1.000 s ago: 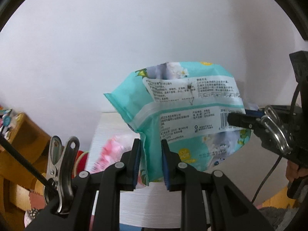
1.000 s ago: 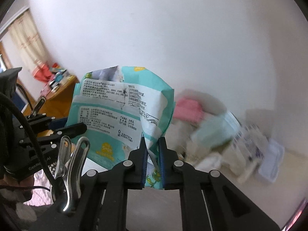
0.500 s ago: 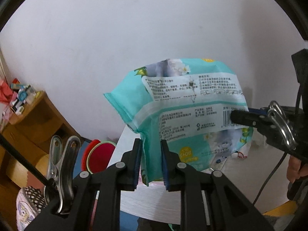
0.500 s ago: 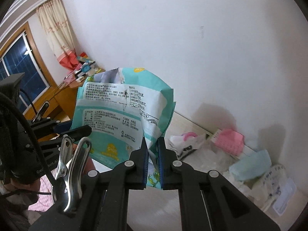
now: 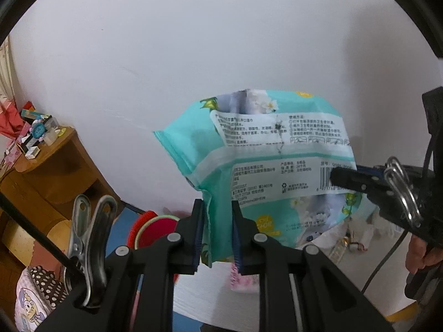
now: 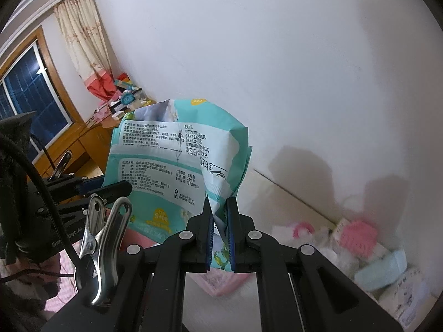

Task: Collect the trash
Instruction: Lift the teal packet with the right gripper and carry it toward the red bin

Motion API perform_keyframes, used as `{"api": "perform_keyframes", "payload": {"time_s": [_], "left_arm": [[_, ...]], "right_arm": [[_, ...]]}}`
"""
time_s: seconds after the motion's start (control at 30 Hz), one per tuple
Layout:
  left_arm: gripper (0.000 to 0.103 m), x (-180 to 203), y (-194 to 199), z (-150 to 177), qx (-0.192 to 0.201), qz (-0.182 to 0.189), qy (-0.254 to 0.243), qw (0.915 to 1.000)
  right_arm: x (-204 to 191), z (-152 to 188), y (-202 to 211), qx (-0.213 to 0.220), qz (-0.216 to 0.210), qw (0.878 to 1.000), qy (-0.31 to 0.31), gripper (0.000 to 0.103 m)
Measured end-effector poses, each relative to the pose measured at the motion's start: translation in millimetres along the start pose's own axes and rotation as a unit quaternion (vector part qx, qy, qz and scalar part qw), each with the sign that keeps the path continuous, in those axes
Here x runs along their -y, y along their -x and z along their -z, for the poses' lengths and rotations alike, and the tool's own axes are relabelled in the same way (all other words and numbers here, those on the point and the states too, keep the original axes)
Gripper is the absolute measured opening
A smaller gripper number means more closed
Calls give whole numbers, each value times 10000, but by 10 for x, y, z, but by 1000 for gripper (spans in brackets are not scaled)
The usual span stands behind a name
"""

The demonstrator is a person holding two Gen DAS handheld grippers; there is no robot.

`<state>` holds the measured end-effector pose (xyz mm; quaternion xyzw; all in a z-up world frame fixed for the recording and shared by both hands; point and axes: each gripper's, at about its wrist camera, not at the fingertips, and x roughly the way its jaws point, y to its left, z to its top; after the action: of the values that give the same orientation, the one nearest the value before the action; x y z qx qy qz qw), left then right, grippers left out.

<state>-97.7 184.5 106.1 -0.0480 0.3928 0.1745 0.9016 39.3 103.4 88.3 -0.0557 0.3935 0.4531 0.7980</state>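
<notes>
A teal wet-wipe packet [image 5: 263,152], printed label towards me, hangs in the air in front of a white wall. My left gripper [image 5: 218,206] is shut on the packet's lower left edge, the film pinched between the blue pads. My right gripper [image 6: 218,202] is shut on the crumpled lower right edge of the same packet [image 6: 171,160]. In the left wrist view the right gripper [image 5: 342,178] reaches in from the right onto the packet's side. In the right wrist view the left gripper [image 6: 119,189] comes in from the left.
A white table [image 5: 210,298] lies below, with a pink wrapper [image 6: 221,279] under the packet. A pile of trash [image 6: 360,238] sits by the wall at right. At left stand a wooden desk [image 5: 41,171], a red round container [image 5: 157,229] and a window [image 6: 25,88].
Both grippers have carried the packet sideways and a little up, still gripping it. The trash pile has slid right in the right wrist view; the desk and window have come into view.
</notes>
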Motion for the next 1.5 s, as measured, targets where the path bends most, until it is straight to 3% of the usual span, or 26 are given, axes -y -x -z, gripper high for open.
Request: {"api": "perform_keyframes", "payload": {"time_s": [0.47, 0.87, 1.3, 1.5], "left_arm": [[18, -835, -8, -76, 111, -322, 469, 9983], [19, -1720, -67, 64, 34, -451, 843, 9954], [19, -2380, -354, 98, -134, -654, 1115, 9915], [19, -2666, -702, 120, -381, -612, 1264, 9894]], "right_arm": [[-573, -376, -336, 112, -51, 9988, 469, 9], [-1151, -610, -979, -222, -308, 9966, 725, 9], [-1549, -738, -1611, -483, -537, 9932, 907, 9], [-1581, -805, -1962, -713, -571, 9913, 948, 9]]}}
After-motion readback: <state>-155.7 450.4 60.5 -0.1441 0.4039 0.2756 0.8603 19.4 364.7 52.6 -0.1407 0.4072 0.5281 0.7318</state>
